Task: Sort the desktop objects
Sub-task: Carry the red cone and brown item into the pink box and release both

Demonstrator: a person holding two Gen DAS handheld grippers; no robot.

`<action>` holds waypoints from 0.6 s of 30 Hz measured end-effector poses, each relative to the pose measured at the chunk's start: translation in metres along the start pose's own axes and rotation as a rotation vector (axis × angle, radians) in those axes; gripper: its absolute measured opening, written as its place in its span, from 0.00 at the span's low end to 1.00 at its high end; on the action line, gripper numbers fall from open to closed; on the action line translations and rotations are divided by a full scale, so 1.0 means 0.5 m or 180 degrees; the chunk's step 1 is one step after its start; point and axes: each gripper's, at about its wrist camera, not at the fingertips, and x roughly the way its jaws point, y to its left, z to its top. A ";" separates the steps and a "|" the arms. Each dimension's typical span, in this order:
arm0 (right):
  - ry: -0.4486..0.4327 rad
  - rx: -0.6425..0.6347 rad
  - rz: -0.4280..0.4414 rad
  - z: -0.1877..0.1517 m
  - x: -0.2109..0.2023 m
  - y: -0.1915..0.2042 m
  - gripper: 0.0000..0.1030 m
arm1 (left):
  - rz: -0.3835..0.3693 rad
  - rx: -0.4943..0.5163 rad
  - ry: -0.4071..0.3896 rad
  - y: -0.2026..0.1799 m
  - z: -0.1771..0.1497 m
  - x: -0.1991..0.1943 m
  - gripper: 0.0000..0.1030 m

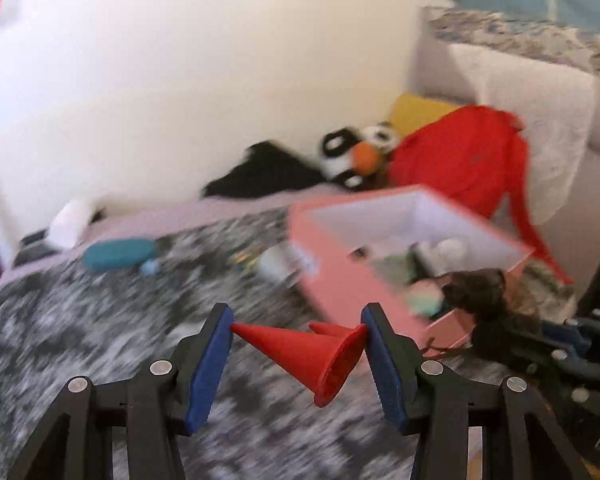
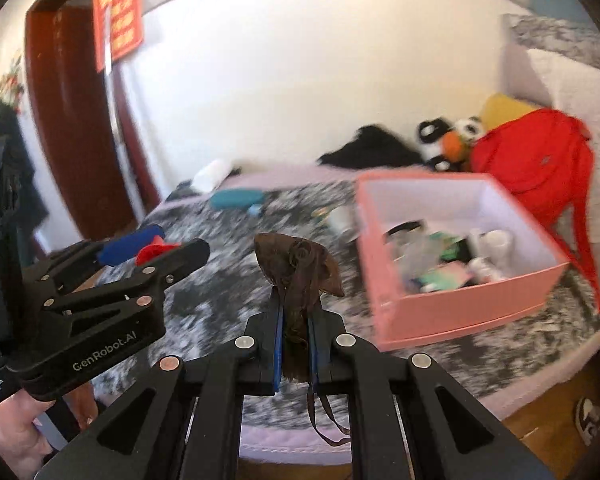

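One pink box (image 2: pixel 456 304) sits open-topped on the mottled bed cover (image 2: pixel 220 300) ahead to my right, my left gripper (image 1: pixel 298 330) clamps one red cone (image 1: pixel 300 350) crosswise, tip pointing left, and my right gripper (image 2: pixel 296 308) pinches one brown fabric pouch (image 2: pixel 300 264) upright beside the box's near edge.

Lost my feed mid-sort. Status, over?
Left gripper shut on red cone. Right gripper shut on brown fabric piece. Pink box ahead-right, open, part filled. Nothing blocking.
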 end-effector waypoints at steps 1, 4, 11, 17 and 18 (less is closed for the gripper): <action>-0.0047 0.0055 -0.0052 0.007 -0.012 -0.022 0.10 | -0.0042 0.0019 0.0005 -0.017 0.017 0.018 0.54; -0.0183 0.0214 -0.0230 0.035 -0.037 -0.097 0.10 | -0.0168 0.0077 0.0020 -0.066 0.066 0.073 0.54; -0.0418 0.0555 -0.0583 0.132 -0.029 -0.283 0.10 | -0.0461 0.0213 0.0055 -0.182 0.182 0.200 0.54; -0.0552 0.0928 -0.0727 0.203 0.063 -0.429 0.10 | -0.0463 0.0371 0.0247 -0.233 0.212 0.363 0.55; -0.0558 0.0991 -0.0726 0.210 0.085 -0.448 0.10 | -0.0445 0.0397 0.0269 -0.239 0.212 0.384 0.55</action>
